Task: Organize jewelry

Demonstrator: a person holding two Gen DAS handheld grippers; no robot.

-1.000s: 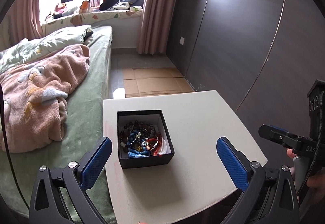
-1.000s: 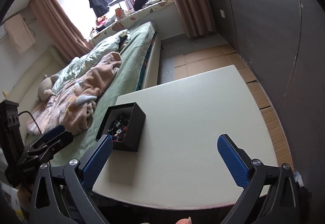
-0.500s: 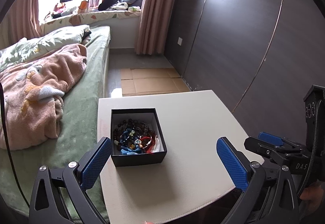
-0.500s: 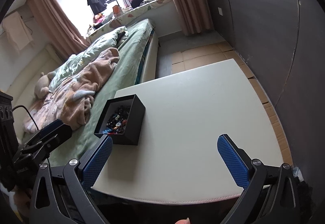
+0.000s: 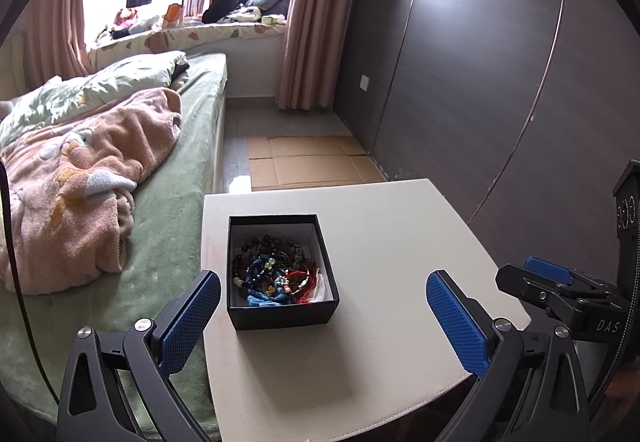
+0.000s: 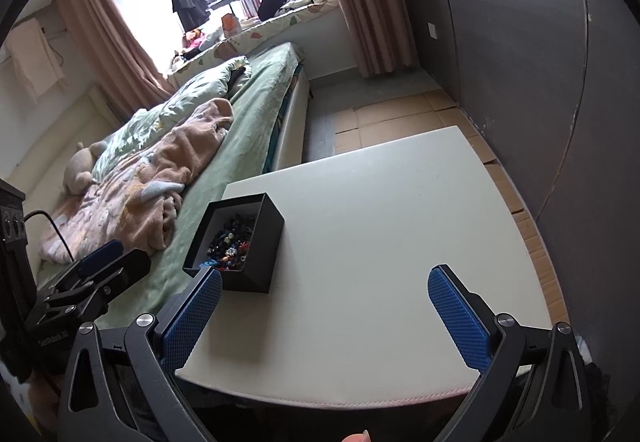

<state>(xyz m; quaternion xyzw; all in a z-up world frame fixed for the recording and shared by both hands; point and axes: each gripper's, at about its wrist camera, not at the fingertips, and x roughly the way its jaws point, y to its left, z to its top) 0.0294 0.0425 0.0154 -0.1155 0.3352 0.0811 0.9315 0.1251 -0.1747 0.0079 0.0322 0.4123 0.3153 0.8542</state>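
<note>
A black open-top box (image 5: 280, 308) stands on the left part of a white table (image 5: 384, 242). It holds a tangle of beaded bracelets (image 5: 276, 278) in blue, red and dark tones. In the right wrist view the same box (image 6: 256, 266) sits at the table's (image 6: 384, 242) left edge with the beads (image 6: 230, 244) showing inside. My left gripper (image 5: 324, 316) is open, hanging just in front of the box with nothing between its fingers. My right gripper (image 6: 326, 316) is open and empty over the table's near edge, right of the box.
A bed (image 5: 168, 209) with a pink blanket (image 5: 76, 185) runs along the table's left side. A dark panelled wall (image 5: 500, 73) stands to the right. Flattened cardboard (image 5: 308, 161) lies on the floor beyond the table. Each gripper shows at the edge of the other's view.
The left gripper has drawn a little nearer to the box, which now sits closer between its fingers. The right gripper has shifted slightly forward over the table. Both stay open.
</note>
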